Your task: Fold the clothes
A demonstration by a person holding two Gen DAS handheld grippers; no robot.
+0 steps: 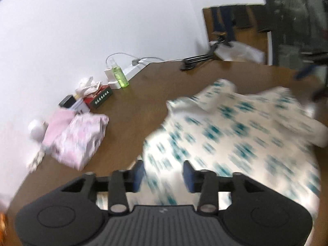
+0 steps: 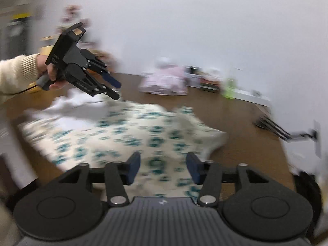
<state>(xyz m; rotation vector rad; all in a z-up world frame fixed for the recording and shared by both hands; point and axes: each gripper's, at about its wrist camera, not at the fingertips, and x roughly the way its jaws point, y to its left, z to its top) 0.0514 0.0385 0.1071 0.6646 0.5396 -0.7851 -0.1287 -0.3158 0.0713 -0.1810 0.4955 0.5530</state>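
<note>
Sprawling across the brown table (image 1: pixel 131 110), that cream garment with teal print (image 1: pixel 235 135) looks light and floppy, so I'd pinch the hem edge at 6 o'clock, since both the left gripper (image 1: pixel 164 176) and right gripper (image 2: pixel 164 168) hang apart, empty, above it.

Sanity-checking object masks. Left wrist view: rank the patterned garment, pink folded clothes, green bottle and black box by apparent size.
1. patterned garment, nearest the camera
2. pink folded clothes
3. green bottle
4. black box, close to the bottle; blur makes that order unsure
</note>
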